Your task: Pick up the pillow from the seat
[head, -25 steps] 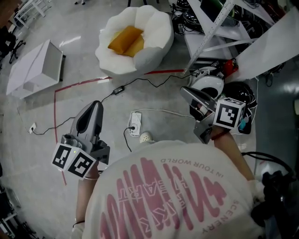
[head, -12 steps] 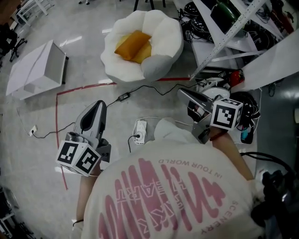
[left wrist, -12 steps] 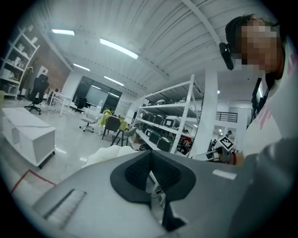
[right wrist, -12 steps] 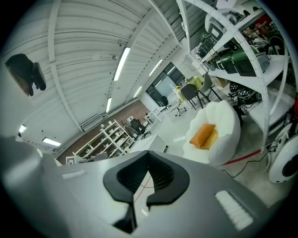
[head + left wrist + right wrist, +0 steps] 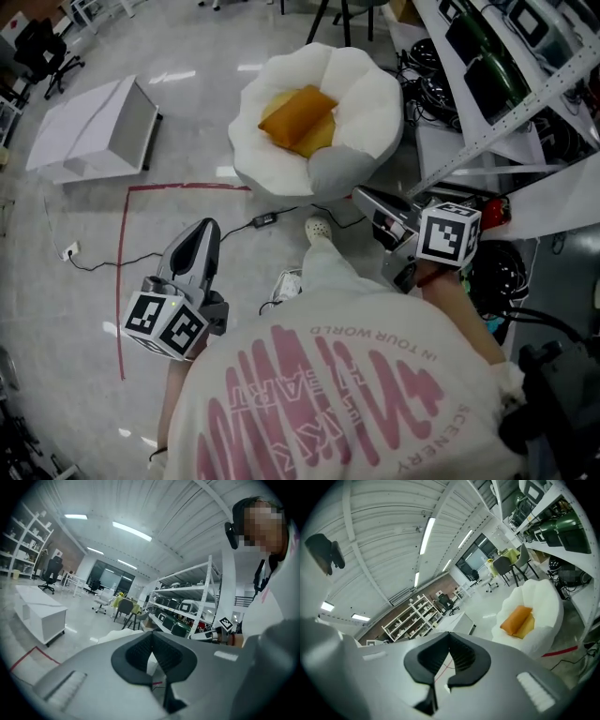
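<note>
An orange pillow [image 5: 296,114] lies tilted on a yellow cushion [image 5: 321,141] inside a white petal-shaped seat [image 5: 361,89] on the floor. The right gripper view also has the pillow [image 5: 516,618] and the seat [image 5: 543,604], off to its right. My left gripper [image 5: 208,228] hangs shut and empty, well short of the seat and to its left. My right gripper [image 5: 361,195], also shut and empty, is just off the seat's near right rim. In each gripper view the jaws are together with nothing between them, left [image 5: 151,635] and right [image 5: 449,635].
A white box [image 5: 94,131] stands at far left. Red tape [image 5: 125,272] marks the floor. A power strip [image 5: 285,284] and black cables [image 5: 262,220] lie near the person's shoe [image 5: 319,228]. Metal shelving [image 5: 511,84] with gear crowds the right.
The person has stepped toward the seat, so it now lies lower and closer in the head view. Both grippers came forward with it and stayed shut.
</note>
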Motion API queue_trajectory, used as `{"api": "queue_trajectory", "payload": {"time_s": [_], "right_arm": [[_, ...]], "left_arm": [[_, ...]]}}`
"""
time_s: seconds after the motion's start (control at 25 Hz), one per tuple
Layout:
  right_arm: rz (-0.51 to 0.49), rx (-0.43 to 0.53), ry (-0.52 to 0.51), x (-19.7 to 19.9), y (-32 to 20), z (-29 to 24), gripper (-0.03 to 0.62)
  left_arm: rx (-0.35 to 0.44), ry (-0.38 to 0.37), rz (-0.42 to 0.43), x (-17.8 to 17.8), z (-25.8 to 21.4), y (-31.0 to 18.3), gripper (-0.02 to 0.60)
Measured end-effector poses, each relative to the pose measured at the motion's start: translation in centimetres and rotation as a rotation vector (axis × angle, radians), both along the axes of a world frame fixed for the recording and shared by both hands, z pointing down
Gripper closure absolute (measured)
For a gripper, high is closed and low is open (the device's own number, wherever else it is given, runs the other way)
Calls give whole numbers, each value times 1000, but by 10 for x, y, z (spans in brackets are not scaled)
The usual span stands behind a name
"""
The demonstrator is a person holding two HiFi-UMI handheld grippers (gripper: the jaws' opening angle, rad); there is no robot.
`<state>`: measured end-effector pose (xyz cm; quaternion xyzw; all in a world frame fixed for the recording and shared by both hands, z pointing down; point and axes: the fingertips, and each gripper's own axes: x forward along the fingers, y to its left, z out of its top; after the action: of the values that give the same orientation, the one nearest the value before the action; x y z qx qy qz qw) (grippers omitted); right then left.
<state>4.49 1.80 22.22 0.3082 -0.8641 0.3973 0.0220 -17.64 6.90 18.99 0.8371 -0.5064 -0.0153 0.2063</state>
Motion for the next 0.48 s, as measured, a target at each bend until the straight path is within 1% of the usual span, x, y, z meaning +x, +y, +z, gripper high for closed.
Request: {"api": "queue_trajectory", "payload": {"time_s": [0.2,0.32,0.48], "right_arm": [[-47,-12,-10,3,-80,3,588],[-54,-21,-10,13,-133,2,588],[-65,-53,10,22,-202,16,588]], "left_arm": [[-23,12,-33,9,4,-65,563],[-38,43,-65,11,8,-110,563],[-56,45,-93,14,12,-170,563]]}}
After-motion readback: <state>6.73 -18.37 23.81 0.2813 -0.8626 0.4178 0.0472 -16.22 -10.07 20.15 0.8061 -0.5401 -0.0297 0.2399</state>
